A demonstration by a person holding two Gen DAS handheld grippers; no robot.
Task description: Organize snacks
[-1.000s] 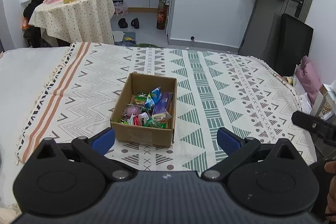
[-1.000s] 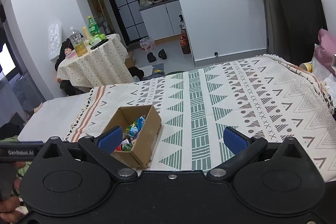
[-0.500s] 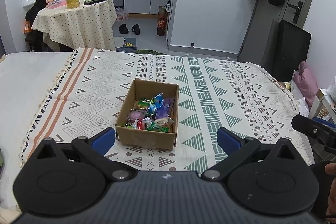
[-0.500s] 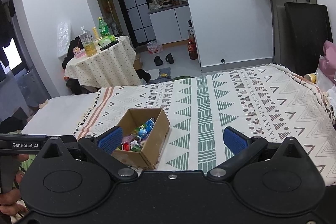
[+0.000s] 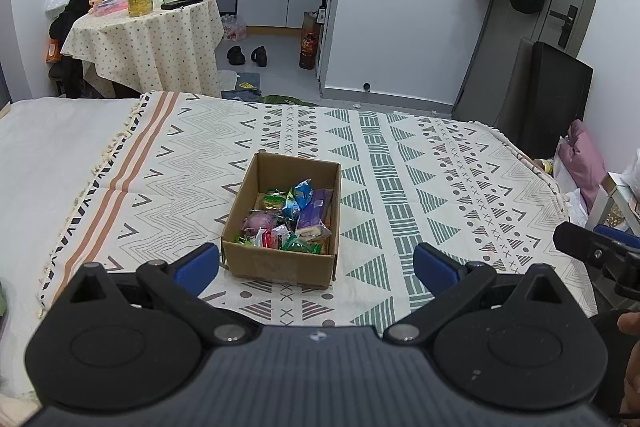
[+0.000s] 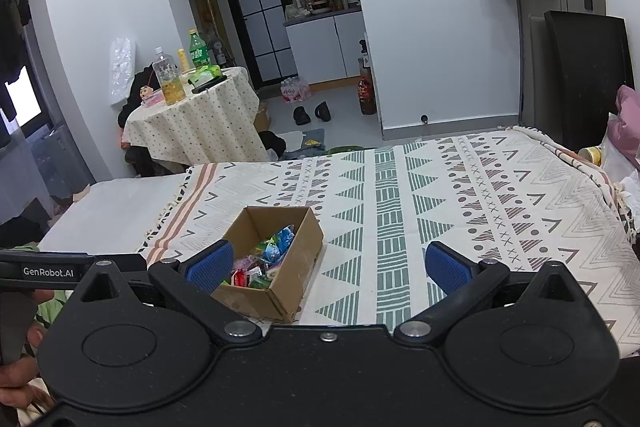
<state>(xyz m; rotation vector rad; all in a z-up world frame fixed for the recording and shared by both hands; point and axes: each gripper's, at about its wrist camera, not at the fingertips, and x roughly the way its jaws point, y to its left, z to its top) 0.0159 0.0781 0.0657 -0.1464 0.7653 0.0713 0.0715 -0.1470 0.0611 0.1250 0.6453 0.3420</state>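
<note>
- The cardboard box (image 5: pixel 280 223) is seen resting on the patterned bedspread (image 5: pixel 440 179) of a bed, with wrapped snacks (image 5: pixel 290 217) piled loosely inside, mostly toward its near end.
- The left tongs (image 5: pixel 316 267) are held wide apart and empty, just short of the box's near wall.
- The right tongs (image 6: pixel 328 265) are likewise spread wide with nothing between them; the box lies low and to their left.
- No snack is seen outside the box, so sorting has probably not begun, or is finished; this cannot be settled.
- A single top wrapper, such as the purple packet (image 5: pixel 314 213), would best be approached from above.
- Neighbouring wrappers should not be pinched along with it.
- The light box may slide on the cloth, so it could be steadied with the other tongs.
</note>
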